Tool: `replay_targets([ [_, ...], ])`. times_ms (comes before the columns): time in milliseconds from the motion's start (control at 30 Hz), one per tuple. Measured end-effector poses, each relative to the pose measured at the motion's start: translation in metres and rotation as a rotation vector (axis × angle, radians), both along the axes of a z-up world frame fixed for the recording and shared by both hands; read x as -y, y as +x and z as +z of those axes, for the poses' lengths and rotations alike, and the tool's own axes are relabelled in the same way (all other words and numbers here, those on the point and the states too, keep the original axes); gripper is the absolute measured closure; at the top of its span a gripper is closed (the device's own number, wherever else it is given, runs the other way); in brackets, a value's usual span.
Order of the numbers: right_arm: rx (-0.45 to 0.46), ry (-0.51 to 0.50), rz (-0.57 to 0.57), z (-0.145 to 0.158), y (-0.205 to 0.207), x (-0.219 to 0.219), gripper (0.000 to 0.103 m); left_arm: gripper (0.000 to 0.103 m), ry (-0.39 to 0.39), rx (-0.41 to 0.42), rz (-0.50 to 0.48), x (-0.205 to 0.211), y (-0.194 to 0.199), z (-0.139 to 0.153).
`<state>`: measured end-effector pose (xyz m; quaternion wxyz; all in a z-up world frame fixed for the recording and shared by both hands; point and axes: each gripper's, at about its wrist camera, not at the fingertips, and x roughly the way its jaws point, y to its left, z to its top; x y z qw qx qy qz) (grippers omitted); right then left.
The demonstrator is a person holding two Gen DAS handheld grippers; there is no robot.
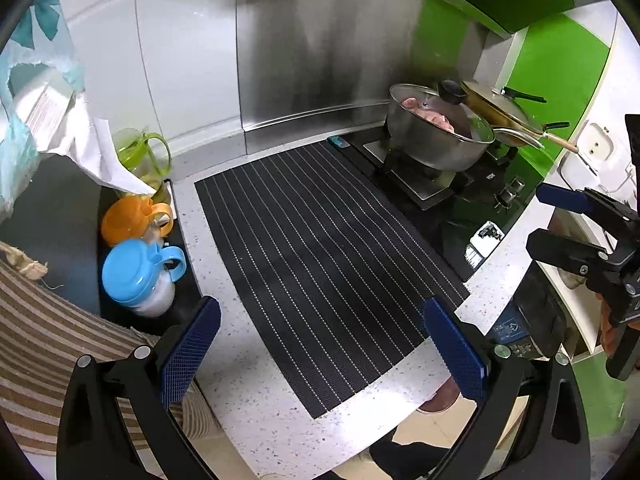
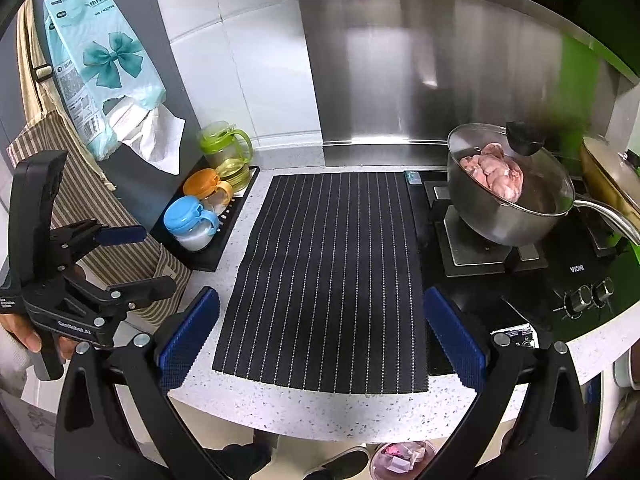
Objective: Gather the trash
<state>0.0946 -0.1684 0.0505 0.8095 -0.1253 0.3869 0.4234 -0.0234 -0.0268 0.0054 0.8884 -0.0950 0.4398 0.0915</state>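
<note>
Two tongs: both empty — we hold the left tongs and right tongs with blue pads spread wide, hovering over the tabletop's near edge.
Why held so: our guess is a scanning pose, pads apart so either can close on whatever we find.
Tabletop: speckled white, no loose trash visible on it.
Mat: black, pinstriped, flat between the jar tray and the stove; nothing lies on it.
Trash: the only candidate we see is a small bin with pink and white scraps, down on the floor below the tabletop edge, just by the person's shoes. We judge that's the collection point, not the pick target.
Jars: blue-lidded jar, orange-lidded jar, green oil jug — lined up in a black tray at left, likely kept clear of the heat.
Pot: lidded, raw meat inside, sitting on the burner. Not trash.
Tissue pack: hangs on the dark wall panel, one sheet dangling for easy pulling.
Progress: can't tell; nothing gripped at present.
</note>
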Motion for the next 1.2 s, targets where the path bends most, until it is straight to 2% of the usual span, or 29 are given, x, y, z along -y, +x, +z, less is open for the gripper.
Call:
replay_targets([
  [1200,0.001,-0.021,-0.009,-0.004,0.0041,0.0016,0.003,0.006,0.001,-0.013,-0.015,0.0041,0.0003,-0.0034],
])
